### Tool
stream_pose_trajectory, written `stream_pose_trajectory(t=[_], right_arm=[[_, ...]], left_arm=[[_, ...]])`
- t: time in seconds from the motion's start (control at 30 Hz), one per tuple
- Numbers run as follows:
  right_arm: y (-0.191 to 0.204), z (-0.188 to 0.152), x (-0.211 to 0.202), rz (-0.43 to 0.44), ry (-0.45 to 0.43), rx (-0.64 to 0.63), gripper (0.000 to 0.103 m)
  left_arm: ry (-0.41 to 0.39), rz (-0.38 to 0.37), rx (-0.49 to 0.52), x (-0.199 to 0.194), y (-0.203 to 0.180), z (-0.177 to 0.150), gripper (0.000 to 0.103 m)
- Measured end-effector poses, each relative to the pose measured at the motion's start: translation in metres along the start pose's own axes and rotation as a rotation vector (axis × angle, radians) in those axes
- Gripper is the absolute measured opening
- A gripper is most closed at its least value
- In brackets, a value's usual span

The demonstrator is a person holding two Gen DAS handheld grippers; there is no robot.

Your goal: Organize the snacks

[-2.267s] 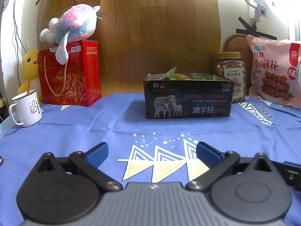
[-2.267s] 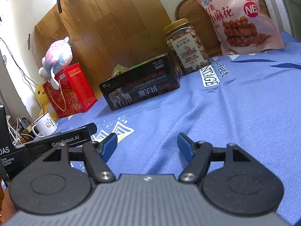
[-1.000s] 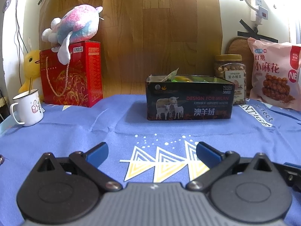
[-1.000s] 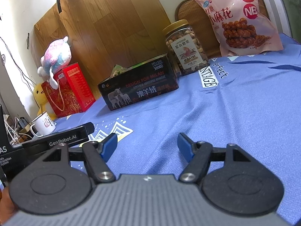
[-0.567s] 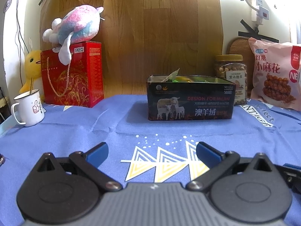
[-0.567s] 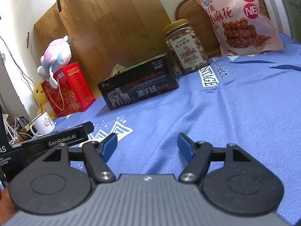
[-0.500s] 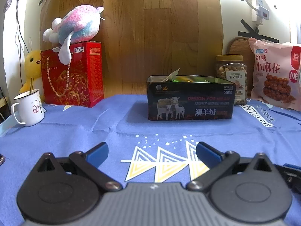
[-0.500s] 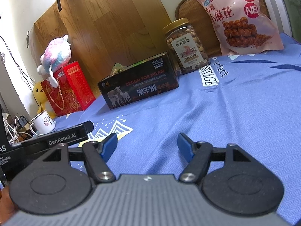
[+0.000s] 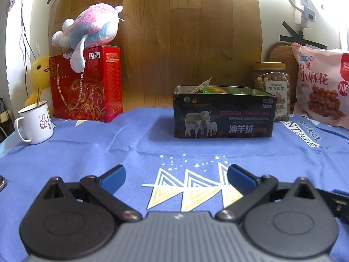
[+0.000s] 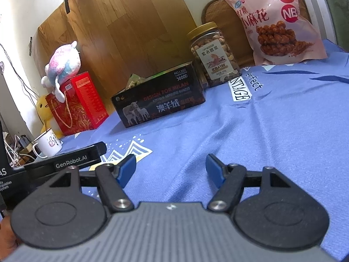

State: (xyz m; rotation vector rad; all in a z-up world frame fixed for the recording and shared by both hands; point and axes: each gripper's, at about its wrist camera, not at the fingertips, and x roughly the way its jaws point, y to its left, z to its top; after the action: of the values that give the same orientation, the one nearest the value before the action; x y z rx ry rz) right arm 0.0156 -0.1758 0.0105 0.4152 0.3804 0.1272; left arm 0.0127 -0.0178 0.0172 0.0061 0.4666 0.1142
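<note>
Blue cloth (image 9: 65,152) lies under our left gripper (image 9: 175,175) and right gripper (image 10: 170,167), both spread and empty, well short of the black tin (image 9: 222,118), so we judge that reaching the nut jar (image 10: 214,54) just right of the tin comes next.

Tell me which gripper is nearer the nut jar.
Right, probably. The right gripper sits in front of the nut jar, slightly to its left; the left gripper sits farther left, facing the tin.
</note>
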Motion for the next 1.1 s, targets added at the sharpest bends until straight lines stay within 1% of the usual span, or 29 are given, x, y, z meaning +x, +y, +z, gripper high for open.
stream_pose_trajectory(t=[0.43, 0.63, 0.9, 1.03, 1.1], right_arm=[[-0.0030, 0.0002, -0.0004, -0.023, -0.010, 0.017, 0.073], [-0.0021, 0.0000, 0.0001, -0.031, -0.008, 0.015, 0.073], [-0.0015, 0.0001, -0.0001, -0.038, -0.009, 0.014, 0.073], [-0.0012, 0.0002, 0.0009, -0.042, -0.006, 0.010, 0.073], [-0.0016, 0.0001, 0.0006, -0.043, -0.006, 0.009, 0.073]], left_arm=[[-0.014, -0.032, 0.015, -0.0021, -0.0013, -0.0008, 0.103], [-0.010, -0.039, -0.007, -0.0012, 0.0019, -0.0006, 0.103], [-0.024, -0.015, -0.003, -0.0031, -0.0005, -0.0022, 0.103], [-0.014, -0.011, 0.003, -0.0023, -0.0010, -0.0029, 0.103], [-0.027, 0.013, 0.002, -0.0043, -0.0010, -0.0032, 0.103]])
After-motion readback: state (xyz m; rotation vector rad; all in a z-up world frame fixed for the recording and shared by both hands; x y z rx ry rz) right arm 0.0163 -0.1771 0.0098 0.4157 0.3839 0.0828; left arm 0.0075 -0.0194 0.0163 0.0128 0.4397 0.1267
